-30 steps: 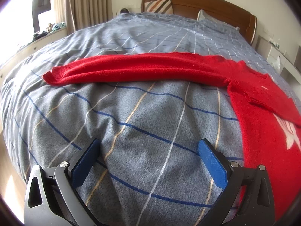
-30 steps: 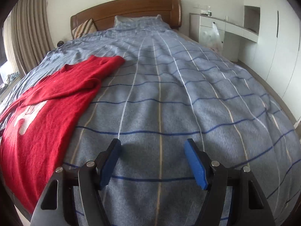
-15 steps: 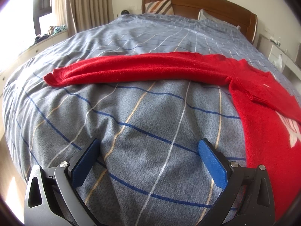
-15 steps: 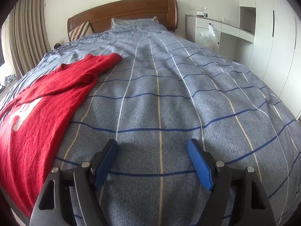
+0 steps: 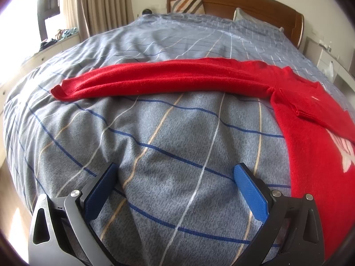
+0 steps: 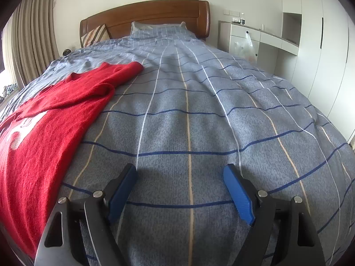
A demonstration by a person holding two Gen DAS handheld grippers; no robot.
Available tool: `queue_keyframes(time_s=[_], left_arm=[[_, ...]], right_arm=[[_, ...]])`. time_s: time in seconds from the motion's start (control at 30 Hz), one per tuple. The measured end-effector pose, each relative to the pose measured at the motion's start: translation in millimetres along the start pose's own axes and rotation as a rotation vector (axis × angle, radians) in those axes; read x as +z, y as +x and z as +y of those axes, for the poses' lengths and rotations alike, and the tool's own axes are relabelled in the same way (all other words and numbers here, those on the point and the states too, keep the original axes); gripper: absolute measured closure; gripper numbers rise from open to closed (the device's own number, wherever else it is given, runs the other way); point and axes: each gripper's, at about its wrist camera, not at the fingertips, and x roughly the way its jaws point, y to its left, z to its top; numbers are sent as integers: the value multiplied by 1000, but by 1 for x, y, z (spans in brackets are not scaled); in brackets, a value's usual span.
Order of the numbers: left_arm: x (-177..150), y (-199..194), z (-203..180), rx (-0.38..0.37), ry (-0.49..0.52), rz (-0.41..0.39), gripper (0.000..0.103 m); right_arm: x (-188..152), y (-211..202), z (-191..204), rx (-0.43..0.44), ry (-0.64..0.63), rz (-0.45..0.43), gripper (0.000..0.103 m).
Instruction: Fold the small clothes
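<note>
Red sweater (image 5: 177,77) flat on bed (image 5: 155,133), sleeve outstretched; left hand-held gripper (image 5: 175,173) spread, empty; right hand-held gripper (image 6: 179,175) just widening, empty

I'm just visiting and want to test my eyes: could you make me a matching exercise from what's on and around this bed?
Things:
1. red sweater
2. striped cushion
3. plastic bag
4. left gripper

Places or states:
A. hanging on the white drawer unit
B. open, nothing between its fingers
C. leaning against the wooden headboard
D. spread flat on the checked blue cover

Pairs: 1-D, 2-C, 3-A, 4-B
</note>
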Motion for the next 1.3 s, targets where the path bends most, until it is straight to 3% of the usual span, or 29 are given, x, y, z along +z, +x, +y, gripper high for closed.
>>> queue_keyframes(time_s=[0.93,1.03,1.1,1.17,1.3], left_arm=[[-1,2,-1,8,2,0,0],[2,1,3,-12,0,39,0],[8,-6,14,-68,-30,88,1],[17,-18,37,-136,-94,85,1],[42,-26,105,-136,-253,47,1]], right_arm=[[0,1,0,-5,-3,2,22],[0,1,0,-6,-3,2,22],[0,0,0,-6,-3,1,22],[0,0,0,-7,-4,1,22],[0,1,1,-9,-5,0,21]])
